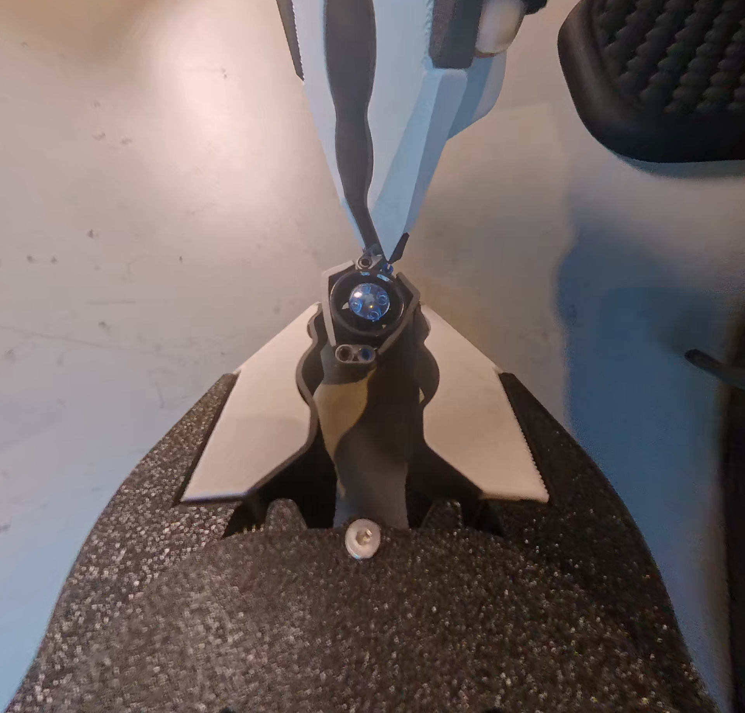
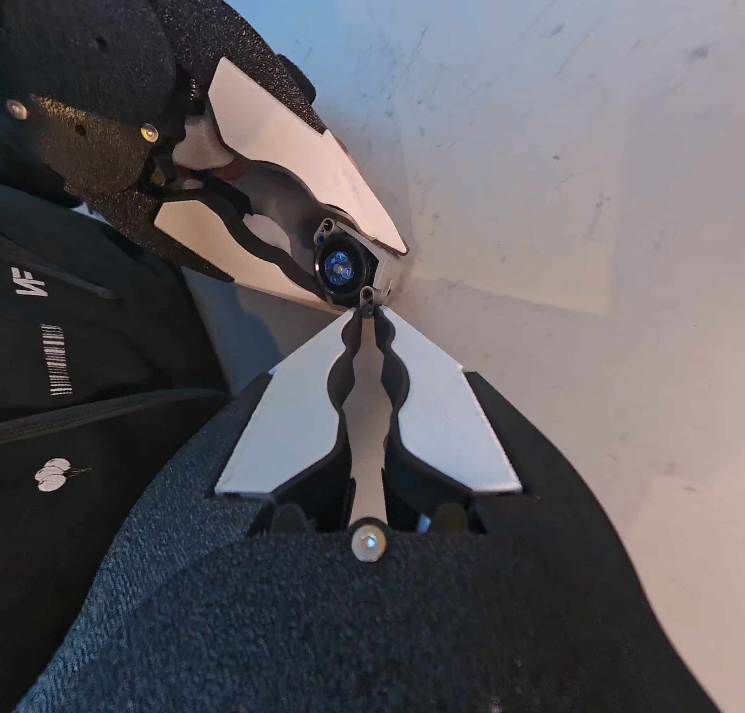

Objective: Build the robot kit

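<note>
Left wrist view showed the left tongs (image 1: 369, 315) clamped on a small hexagonal grey-and-black lens housing (image 1: 367, 306) with a round blue glass centre, one finger on each flank. The housing was held clear of the worktop (image 1: 141, 210), between the two tools. The right tongs (image 1: 383, 250) came in from the far side, their tips meeting the housing's far edge.

In the right wrist view the right tongs (image 2: 367, 310) were all but closed, tips pinched on a small black lug (image 2: 367, 302) that projects from the housing's rim; the rest of the jaws stood empty. The left tongs (image 2: 354, 268) entered from the upper left.

Judgement: the right-hand hold was by the tips only on a very small part, so it would tolerate little twist. The left-hand hold looked the firmer.

The worktop was pale, matt and scuffed with small dark marks. A black mesh-textured cushion (image 1: 661, 69) lay at far right. A person's black printed garment (image 2: 80, 331) filled the left.
</note>
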A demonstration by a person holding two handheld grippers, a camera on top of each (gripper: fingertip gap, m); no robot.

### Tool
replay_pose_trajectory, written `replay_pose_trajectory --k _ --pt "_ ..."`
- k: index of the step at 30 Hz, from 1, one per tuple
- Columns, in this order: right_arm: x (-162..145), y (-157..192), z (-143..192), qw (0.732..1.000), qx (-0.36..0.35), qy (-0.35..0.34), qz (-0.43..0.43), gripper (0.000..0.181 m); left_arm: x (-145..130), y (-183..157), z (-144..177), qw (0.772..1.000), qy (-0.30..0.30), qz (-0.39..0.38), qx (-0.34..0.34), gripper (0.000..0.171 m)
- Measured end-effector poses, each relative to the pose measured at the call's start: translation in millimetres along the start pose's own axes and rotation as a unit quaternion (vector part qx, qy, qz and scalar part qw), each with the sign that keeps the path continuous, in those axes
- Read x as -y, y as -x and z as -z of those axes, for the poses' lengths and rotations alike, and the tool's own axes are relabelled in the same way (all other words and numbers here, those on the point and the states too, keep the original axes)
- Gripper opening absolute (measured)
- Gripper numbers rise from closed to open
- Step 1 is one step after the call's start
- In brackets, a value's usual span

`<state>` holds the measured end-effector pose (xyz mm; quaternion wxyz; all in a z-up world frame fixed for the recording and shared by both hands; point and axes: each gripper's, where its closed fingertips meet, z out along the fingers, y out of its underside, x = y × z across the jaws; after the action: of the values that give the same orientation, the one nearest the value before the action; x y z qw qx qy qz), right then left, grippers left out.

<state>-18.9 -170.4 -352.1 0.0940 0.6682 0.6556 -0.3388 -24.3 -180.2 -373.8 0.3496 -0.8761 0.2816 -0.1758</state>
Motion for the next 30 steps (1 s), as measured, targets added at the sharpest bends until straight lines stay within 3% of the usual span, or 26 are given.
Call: replay_pose_trajectory --k 13,17,21,26,30 --pt "5.0 5.0 4.0 0.997 0.027 0.012 -0.065 0.004 -1.2 -0.3 4.0 1.000 0.017 0.017 -0.019 0.042" --pt "4.6 2.1 -0.6 0.997 -0.040 0.008 0.073 0.007 -2.0 0.3 4.1 0.999 0.003 0.018 -0.032 0.041" --pt "1.4 1.2 -4.2 0.993 -0.062 -0.002 0.104 0.008 -3.2 -0.5 3.5 1.000 -0.001 -0.004 -0.020 0.041" --pt "-0.3 2.0 -5.8 0.996 -0.031 -0.008 0.087 0.007 -3.5 -1.4 3.1 0.999 -0.011 -0.026 -0.016 0.040" --pt "0.8 1.7 -4.8 1.000 0.001 -0.008 0.027 0.006 -2.6 -2.5 3.2 1.000 -0.016 -0.014 -0.023 0.041"
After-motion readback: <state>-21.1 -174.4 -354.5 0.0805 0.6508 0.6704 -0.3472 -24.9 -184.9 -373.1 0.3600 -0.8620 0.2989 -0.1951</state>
